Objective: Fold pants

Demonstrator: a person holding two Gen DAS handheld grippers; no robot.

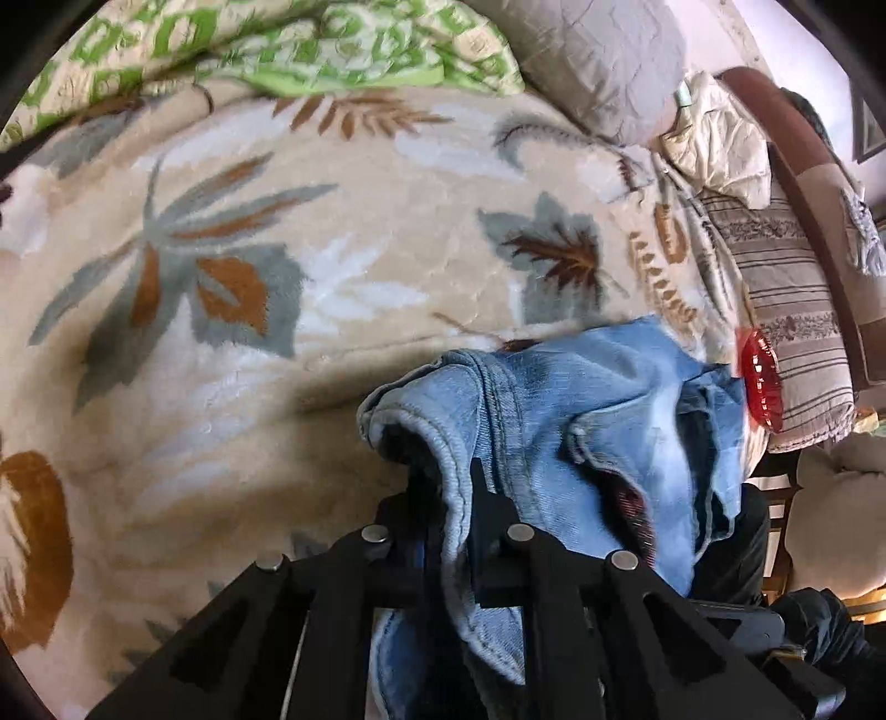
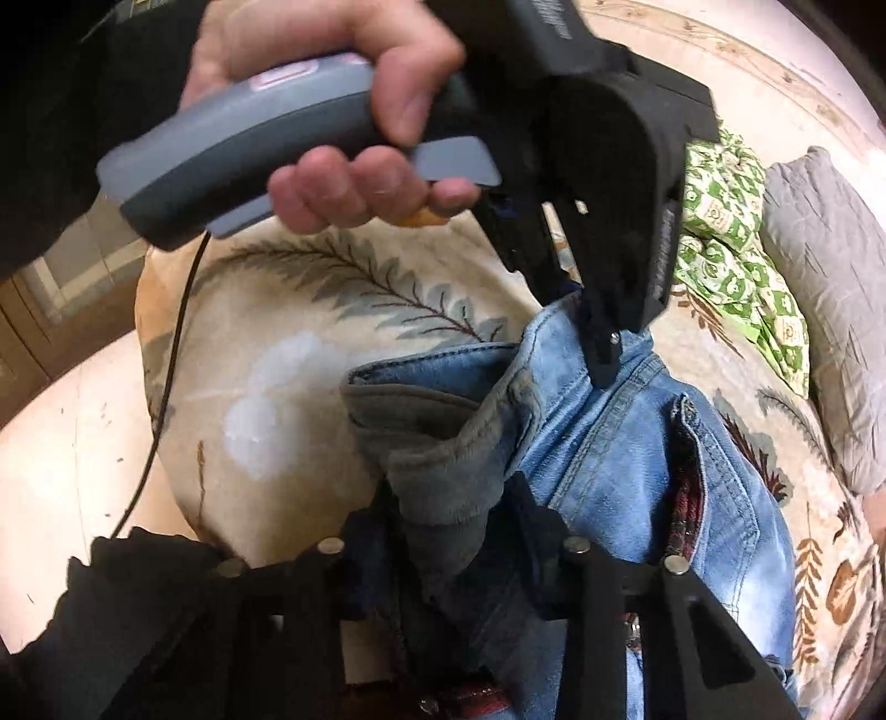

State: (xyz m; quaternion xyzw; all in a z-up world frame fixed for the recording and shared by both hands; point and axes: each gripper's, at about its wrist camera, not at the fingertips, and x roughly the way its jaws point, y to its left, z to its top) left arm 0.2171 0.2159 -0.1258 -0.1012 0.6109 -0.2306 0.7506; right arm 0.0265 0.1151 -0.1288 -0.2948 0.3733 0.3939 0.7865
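Light blue jeans [image 1: 581, 399] lie bunched on a leaf-patterned blanket, and a dark red lining shows at a pocket opening. My left gripper [image 1: 446, 476] is shut on a stitched edge of the denim that runs up between its black fingers. In the right wrist view the jeans [image 2: 620, 471] spread toward the right. There my right gripper [image 2: 451, 493] is shut on a thick grey-blue fold at the waistband. A hand [image 2: 354, 194] holds the left gripper [image 2: 603, 360] from above, with its tips pinching the jeans just beyond.
The beige leaf blanket [image 1: 332, 249] covers a bed. A green patterned quilt [image 1: 277, 50] and a grey pillow [image 1: 603, 61] lie at the far side. A striped cushion [image 1: 792, 310] and a red object [image 1: 761, 382] sit at the right. Bare floor [image 2: 66, 443] lies to the left of the bed.
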